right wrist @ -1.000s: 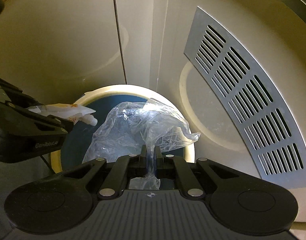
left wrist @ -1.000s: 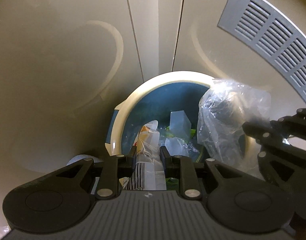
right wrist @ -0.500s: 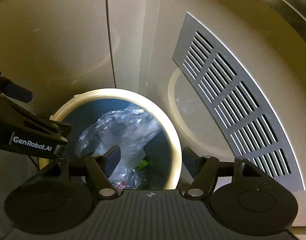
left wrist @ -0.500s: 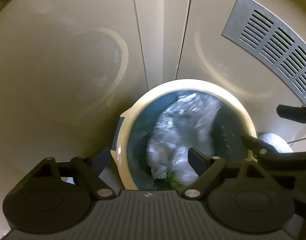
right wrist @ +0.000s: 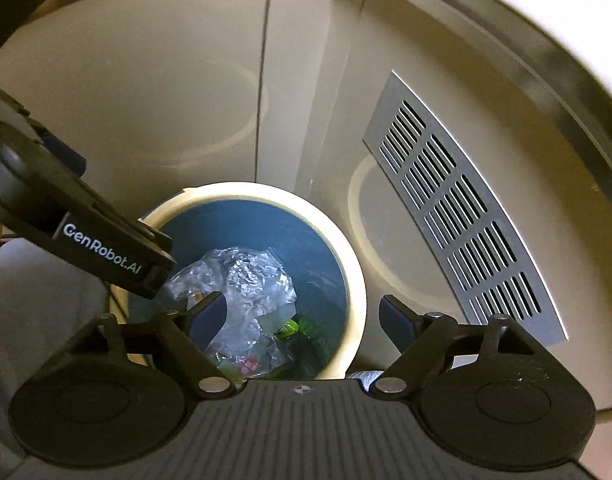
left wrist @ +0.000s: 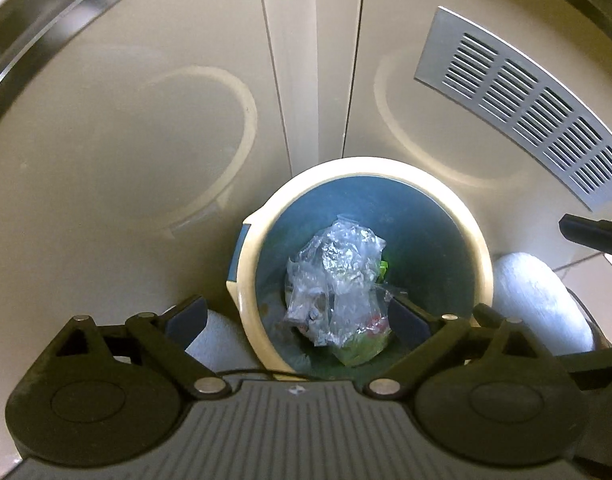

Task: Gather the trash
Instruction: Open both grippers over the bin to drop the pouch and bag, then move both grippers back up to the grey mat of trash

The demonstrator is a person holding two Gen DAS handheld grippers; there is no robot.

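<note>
Hovering above the round bin, your left tool has its jaws opening wide, nothing between them. Your right tool is over the same bin, its jaws also opening and empty. Inside the bin, a crumpled clear plastic bag lies on top of the other trash, with green scraps showing under it; the right wrist view shows the same bag at the bottom of the blue interior. Behind the bin stands a beige cabinet front with a slotted metal vent off to the bin's right. Beside the bin rests a white rounded object, which you cannot identify.
</note>
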